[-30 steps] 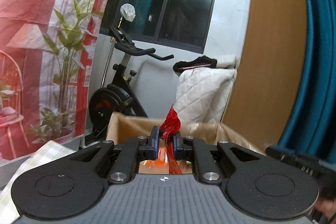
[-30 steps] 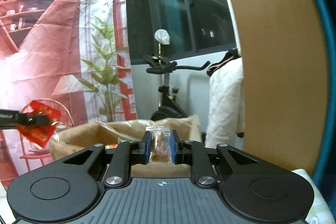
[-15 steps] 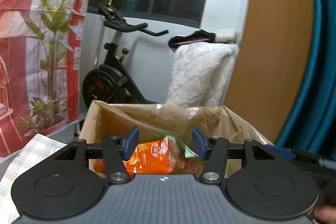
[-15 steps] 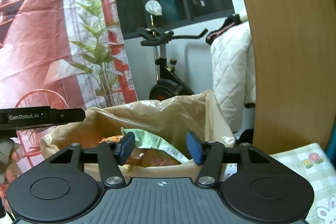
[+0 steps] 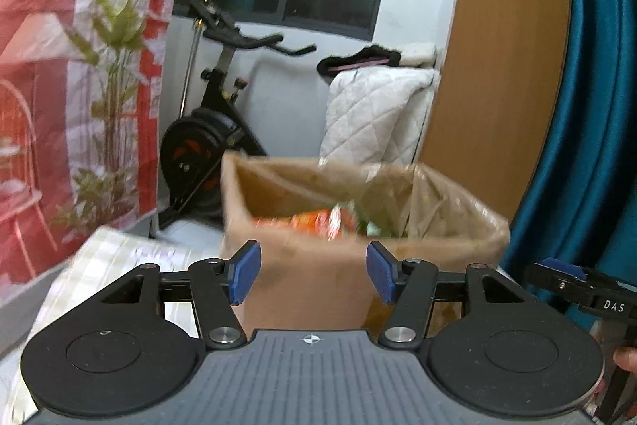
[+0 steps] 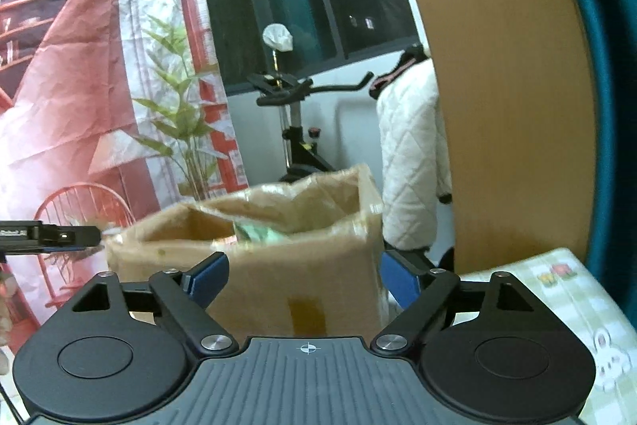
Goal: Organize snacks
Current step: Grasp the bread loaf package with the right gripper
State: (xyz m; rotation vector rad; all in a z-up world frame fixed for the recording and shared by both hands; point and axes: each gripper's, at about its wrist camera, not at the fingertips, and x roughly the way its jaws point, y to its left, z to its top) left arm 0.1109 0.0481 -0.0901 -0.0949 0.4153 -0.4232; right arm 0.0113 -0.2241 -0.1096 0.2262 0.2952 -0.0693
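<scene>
A brown cardboard box (image 5: pixel 314 277) lined with clear plastic stands on the table, also in the right wrist view (image 6: pixel 278 285). Orange and green snack packets (image 5: pixel 330 220) lie inside it; a green packet (image 6: pixel 254 232) shows in the right wrist view. My left gripper (image 5: pixel 312 271) is open and empty, just in front of the box's near wall. My right gripper (image 6: pixel 302 279) is open and empty, also in front of the box. The right gripper's side shows at the right edge of the left wrist view (image 5: pixel 577 285), and the left gripper at the left of the right wrist view (image 6: pixel 47 236).
The table has a pale checked cloth (image 6: pixel 565 305), also seen in the left wrist view (image 5: pixel 107 261). Behind stand an exercise bike (image 5: pixel 211 130), a white quilted jacket (image 5: pixel 374 114), a wooden panel (image 5: pixel 497 66), a teal curtain (image 5: pixel 589 106) and a red printed backdrop (image 5: pixel 59 66).
Both grippers opened and let go of their snacks, the red packet and the clear packet, over the box. Both have since pulled back and down, in front of the box.
</scene>
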